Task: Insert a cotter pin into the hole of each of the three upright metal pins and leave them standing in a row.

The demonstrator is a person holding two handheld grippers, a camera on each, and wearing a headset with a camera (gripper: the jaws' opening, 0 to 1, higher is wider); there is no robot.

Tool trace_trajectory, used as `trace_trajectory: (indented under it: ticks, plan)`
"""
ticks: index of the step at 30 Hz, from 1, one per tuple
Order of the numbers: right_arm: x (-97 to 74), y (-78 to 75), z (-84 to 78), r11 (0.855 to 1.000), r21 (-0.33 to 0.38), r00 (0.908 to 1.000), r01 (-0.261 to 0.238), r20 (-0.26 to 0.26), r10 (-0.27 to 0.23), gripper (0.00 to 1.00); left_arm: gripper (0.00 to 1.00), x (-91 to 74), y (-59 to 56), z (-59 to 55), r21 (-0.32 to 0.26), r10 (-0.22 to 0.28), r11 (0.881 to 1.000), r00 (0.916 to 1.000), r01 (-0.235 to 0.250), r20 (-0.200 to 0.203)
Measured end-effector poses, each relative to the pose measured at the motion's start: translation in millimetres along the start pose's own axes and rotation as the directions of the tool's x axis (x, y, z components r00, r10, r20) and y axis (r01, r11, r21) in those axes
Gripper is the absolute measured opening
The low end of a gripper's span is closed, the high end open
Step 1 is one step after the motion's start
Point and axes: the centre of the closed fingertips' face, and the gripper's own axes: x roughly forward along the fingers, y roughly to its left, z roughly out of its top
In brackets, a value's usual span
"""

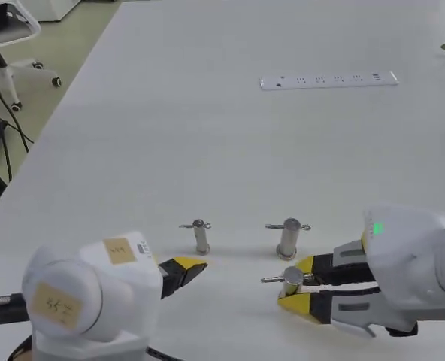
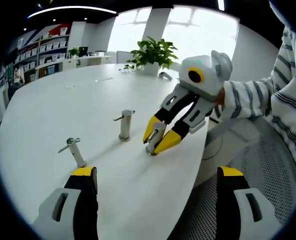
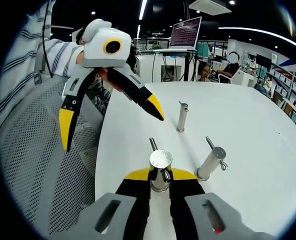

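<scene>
Right gripper (image 3: 161, 176): jaws clamped on the barrel of an upright metal pin (image 3: 160, 161), yellow tips on either side just below its head. A cotter pin (image 3: 152, 144) sits through this pin, one end sticking out sideways. In the left gripper view the pin's base appears to meet the white table (image 1: 207, 135). Left gripper (image 2: 156, 172): jaws spread wide, nothing between them; in the head view it sits near the third metal pin (image 1: 201, 237) but apart from it. Second metal pin (image 1: 289, 239) stands just beyond the held one, not touching the gripper, with the third to its left. Both are upright, each with a cotter pin crosswise near the top. The held pin is nearer the person than those two, out of line with them. Power strip (image 1: 328, 80) lies well beyond.
</scene>
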Motion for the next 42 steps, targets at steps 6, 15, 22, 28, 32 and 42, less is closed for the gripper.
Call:
trace_trajectory:
  ticks: [6, 15, 22, 28, 32, 42]
  plan:
    - [-14.4, -7.4, -11.6, 1.000, -0.001, 0.9998, 0.022, 0.000, -0.022, 0.08, 0.99, -1.5, 4.9, -2.6, -0.013, 0.015, 1.000, 0.9999, -0.015, -0.004]
    - [-36.2, -22.8, -27.5, 0.998, 0.029, 0.9988, 0.050, -0.002, -0.050, 0.08, 0.99, -4.3, 8.3, -8.1, -0.029, 0.023, 0.999, 0.9995, -0.024, -0.023]
    - [-48.0, -40.0, -29.5, 0.995, 0.065, 0.9964, 0.082, 0.019, -0.083, 0.08, 0.99, -5.8, 12.0, -4.1, -0.031, 0.033, 0.999, 0.9993, -0.034, -0.016]
    - [-54.8, -56.9, -38.7, 0.991, 0.077, 0.9942, 0.107, 0.004, -0.107, 0.08, 0.99, -7.5, 13.8, -3.4, -0.038, 0.041, 0.998, 0.9990, -0.041, -0.018]
    - [-57.8, -66.2, -46.8, 0.989, 0.089, 0.9930, 0.118, -0.004, -0.118, 0.08, 0.99, -9.1, 16.6, -3.5, -0.044, 0.056, 0.997, 0.9982, -0.056, -0.020]
    - [-61.7, -79.6, -58.0, 0.989, 0.083, 0.9926, 0.121, -0.015, -0.120, 0.08, 0.99, -10.4, 18.7, -4.7, -0.057, 0.068, 0.996, 0.9973, -0.070, -0.028]
